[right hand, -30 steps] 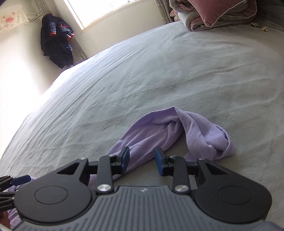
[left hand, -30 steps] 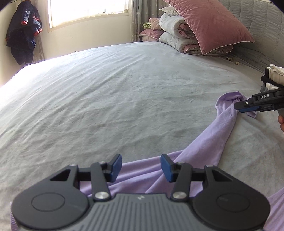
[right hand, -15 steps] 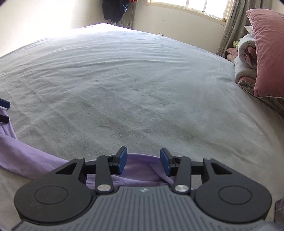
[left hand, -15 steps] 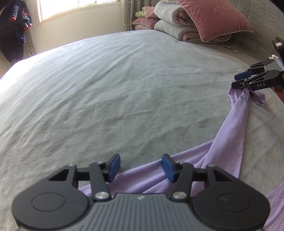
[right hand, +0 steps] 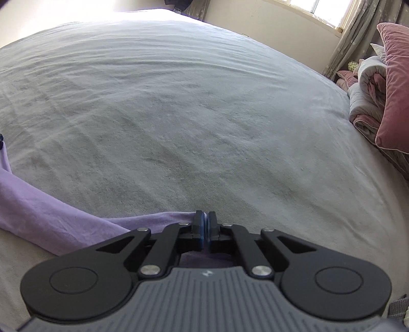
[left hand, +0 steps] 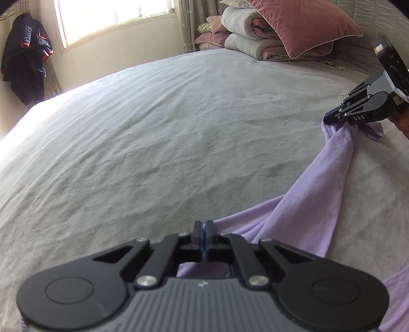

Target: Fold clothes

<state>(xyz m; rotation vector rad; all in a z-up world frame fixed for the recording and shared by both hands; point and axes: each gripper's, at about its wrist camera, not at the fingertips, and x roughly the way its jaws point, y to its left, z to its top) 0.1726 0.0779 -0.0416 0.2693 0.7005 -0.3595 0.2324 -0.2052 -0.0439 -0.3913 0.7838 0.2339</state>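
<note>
Here both jaws clamp the lilac garment (left hand: 314, 204), its near part hidden.

One lilac garment (left hand: 329, 184) on one grey bed (left hand: 179, 127). Two grippers: left (left hand: 203, 231), right (right hand: 205, 221). One large pink pillow (left hand: 301, 23), one folded quilt (left hand: 248, 38) beneath. One dark jacket (left hand: 24, 66) hanging beside one window (left hand: 112, 18).

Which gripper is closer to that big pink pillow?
Right. The right gripper grips the purple garment toward the bed's head end, nearer the pink pillow. The left gripper pinches the garment farther down the bed.
</note>
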